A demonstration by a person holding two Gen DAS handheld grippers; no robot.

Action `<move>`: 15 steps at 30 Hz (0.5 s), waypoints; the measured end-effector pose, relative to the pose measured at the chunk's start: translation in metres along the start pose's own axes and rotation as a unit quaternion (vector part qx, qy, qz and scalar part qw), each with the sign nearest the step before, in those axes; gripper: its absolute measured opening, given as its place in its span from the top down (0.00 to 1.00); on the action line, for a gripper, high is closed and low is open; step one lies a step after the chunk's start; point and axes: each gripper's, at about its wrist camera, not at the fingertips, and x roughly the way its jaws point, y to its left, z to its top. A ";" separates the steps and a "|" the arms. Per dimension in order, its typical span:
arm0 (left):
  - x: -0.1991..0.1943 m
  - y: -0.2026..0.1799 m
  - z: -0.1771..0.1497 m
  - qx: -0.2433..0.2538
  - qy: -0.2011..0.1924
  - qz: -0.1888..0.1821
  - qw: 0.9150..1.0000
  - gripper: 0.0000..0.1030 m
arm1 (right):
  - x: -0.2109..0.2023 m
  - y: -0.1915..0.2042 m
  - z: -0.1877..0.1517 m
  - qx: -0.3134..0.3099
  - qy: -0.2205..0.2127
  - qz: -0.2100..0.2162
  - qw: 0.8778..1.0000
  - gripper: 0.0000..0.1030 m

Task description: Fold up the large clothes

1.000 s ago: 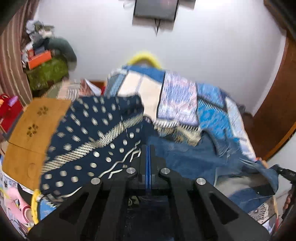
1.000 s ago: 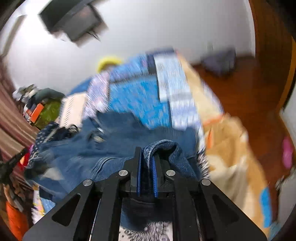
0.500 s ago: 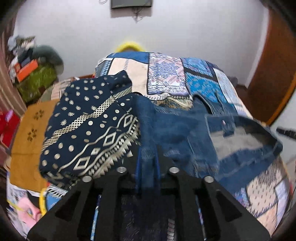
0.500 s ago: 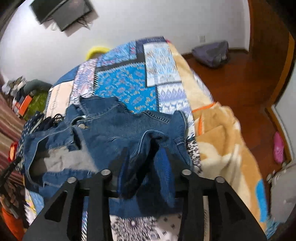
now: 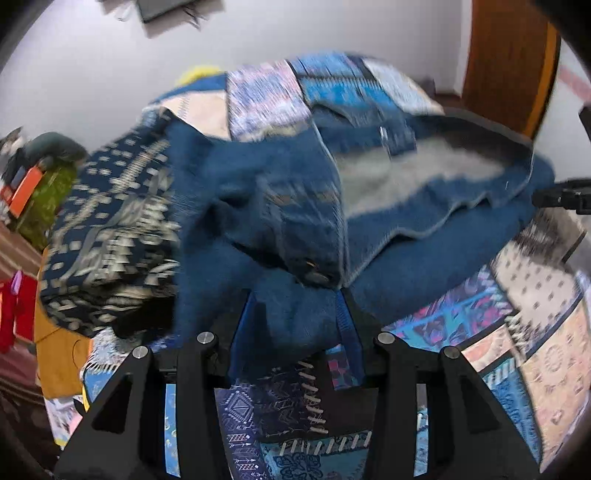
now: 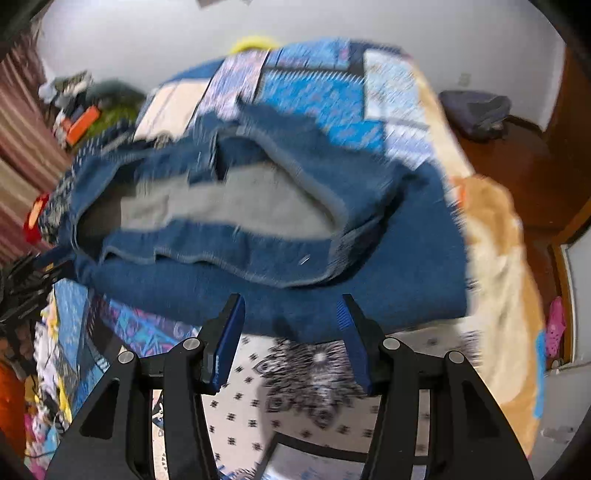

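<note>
Released since half a second ago: both claws spread wide now, where each pinched denim before. Denim jacket (image 5: pixel 280 206) lying in a loose heap across the patchwork bedspread (image 5: pixel 517 354), grey lining (image 6: pixel 221 206) turned up in the middle, a metal button (image 5: pixel 314 275) showing at the near fold. Blurred in both views, so seams and finer folds hard to make out.

Left gripper (image 5: pixel 295 314) standing wide open, blue pads either side of a hump of denim; touching the cloth or merely framing it, cannot tell, but no pinch. Right gripper (image 6: pixel 291 317) equally wide open, holding nothing, fingertips just at the near hem of the jacket, above a white, black-printed patch (image 6: pixel 303 373) of the spread.

Beside the jacket on the left, touching it, a navy cloth with pale dots and zigzags (image 5: pixel 110 229). Beyond the bed, a white wall (image 5: pixel 92 74) with a dark screen (image 5: pixel 162 7) mounted high, a yellow rim (image 6: pixel 255 40) behind the far edge, a wooden door (image 5: pixel 506 62) to the right, cluttered piles (image 6: pixel 81 110) to the left.
</note>
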 end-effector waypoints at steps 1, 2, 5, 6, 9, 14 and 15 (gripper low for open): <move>0.007 -0.001 0.003 0.002 0.006 -0.002 1.000 0.57 | 0.011 0.004 0.000 -0.001 0.014 0.007 1.000 0.53; 0.013 -0.001 0.008 0.001 0.010 -0.005 1.000 0.57 | 0.017 0.008 0.000 -0.001 0.022 0.011 1.000 0.53; 0.027 0.006 0.032 -0.022 0.006 -0.033 0.999 0.57 | 0.042 0.026 0.006 -0.014 0.045 0.018 0.999 0.53; 0.029 0.009 0.040 -0.030 0.002 -0.039 0.999 0.57 | 0.050 0.033 0.011 -0.022 0.050 0.018 0.998 0.53; 0.034 0.023 0.066 -0.057 -0.018 -0.041 0.997 0.57 | 0.068 0.048 0.034 -0.042 0.055 0.016 0.997 0.49; 0.051 0.061 0.113 -0.128 -0.017 -0.054 0.990 0.63 | 0.079 0.044 0.085 -0.028 0.029 0.016 0.999 0.49; 0.052 0.066 0.117 -0.144 -0.018 -0.064 0.987 0.64 | 0.072 0.041 0.100 -0.022 -0.006 -0.012 1.000 0.49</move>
